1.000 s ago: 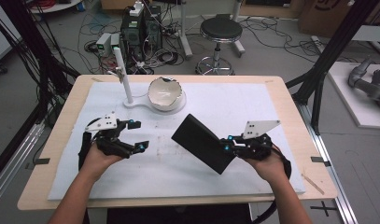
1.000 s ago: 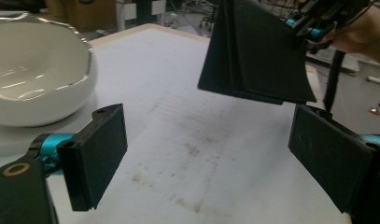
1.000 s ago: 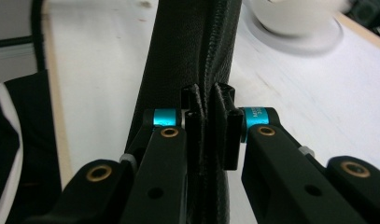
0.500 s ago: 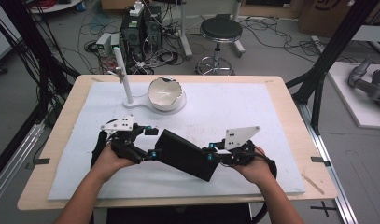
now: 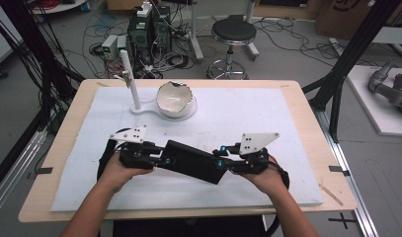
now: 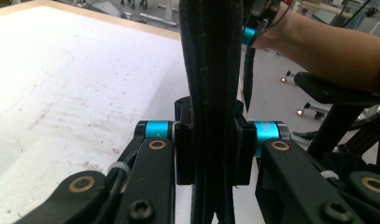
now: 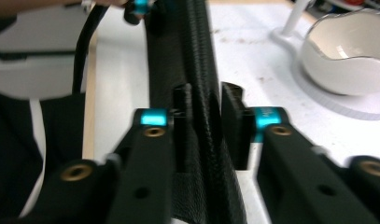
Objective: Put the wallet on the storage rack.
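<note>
L gripper (image 5: 156,159) pinches black pouch (image 5: 193,162) at 9 o'clock; R gripper (image 5: 227,163) jaws just loosened, gap showing at 3 o'clock. Risk: pouch sags from R side.

Left claw (image 5: 161,160) clamped shut; right claw (image 5: 223,165) has just loosened.

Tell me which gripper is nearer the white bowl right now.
Left, narrowly. The left gripper sits below and slightly left of the white bowl, clamping the black pouch; the right gripper sits farther off, below and to the bowl's right.
</note>
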`<control>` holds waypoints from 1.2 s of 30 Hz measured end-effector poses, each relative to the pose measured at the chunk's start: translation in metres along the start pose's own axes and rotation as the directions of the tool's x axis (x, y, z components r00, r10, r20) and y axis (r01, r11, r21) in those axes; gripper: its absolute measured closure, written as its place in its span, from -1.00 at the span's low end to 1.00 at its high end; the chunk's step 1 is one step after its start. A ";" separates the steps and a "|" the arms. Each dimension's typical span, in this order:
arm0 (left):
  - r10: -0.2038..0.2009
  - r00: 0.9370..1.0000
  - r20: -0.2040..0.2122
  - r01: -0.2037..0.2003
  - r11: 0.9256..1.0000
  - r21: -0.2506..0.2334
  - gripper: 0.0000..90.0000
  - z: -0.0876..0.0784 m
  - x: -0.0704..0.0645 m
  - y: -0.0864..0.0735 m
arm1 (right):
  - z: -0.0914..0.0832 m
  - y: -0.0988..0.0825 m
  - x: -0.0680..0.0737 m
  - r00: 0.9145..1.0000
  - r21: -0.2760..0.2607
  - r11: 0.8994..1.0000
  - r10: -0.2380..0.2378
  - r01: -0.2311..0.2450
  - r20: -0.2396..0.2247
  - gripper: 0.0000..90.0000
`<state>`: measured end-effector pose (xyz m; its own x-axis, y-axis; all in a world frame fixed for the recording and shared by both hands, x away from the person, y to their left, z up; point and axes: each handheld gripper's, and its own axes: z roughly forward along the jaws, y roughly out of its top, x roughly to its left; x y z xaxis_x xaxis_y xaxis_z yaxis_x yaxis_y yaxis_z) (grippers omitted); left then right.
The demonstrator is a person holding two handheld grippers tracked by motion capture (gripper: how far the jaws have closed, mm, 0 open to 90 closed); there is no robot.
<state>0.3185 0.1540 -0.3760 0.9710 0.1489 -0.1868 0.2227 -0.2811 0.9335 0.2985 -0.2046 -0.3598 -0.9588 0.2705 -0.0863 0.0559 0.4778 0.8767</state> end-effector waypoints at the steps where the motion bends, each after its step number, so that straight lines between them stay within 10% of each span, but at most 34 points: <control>1: -0.003 1.000 -0.017 0.003 1.000 -0.009 0.69 -0.004 -0.001 0.003 | -0.003 0.000 -0.001 0.999 -0.014 1.000 0.012 -0.012 0.037 0.32; 9: 0.032 0.984 -0.173 -0.030 0.999 0.013 0.69 -0.041 0.007 0.025 | -0.030 -0.021 -0.015 0.959 -0.091 0.982 0.183 -0.167 0.218 -0.24; 17: 0.089 0.959 -0.270 -0.067 0.994 0.090 0.69 -0.064 0.014 0.070 | -0.043 -0.046 -0.030 0.917 -0.084 0.958 0.286 -0.273 0.278 -0.34; 27: 0.162 0.923 -0.350 -0.102 0.977 0.185 0.69 -0.079 0.038 0.133 | -0.043 -0.055 -0.037 0.905 -0.100 0.945 0.327 -0.311 0.272 -0.35; 36: 0.165 0.884 -0.437 -0.042 0.960 0.277 0.68 -0.085 0.079 0.163 | -0.043 -0.057 -0.039 0.899 -0.106 0.940 0.342 -0.325 0.273 -0.37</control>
<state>0.4241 0.2002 -0.2131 0.8574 0.4998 0.1228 0.1965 -0.5385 0.8194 0.3211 -0.2786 -0.3862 -0.7669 0.6350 0.0928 0.3346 0.2722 0.9022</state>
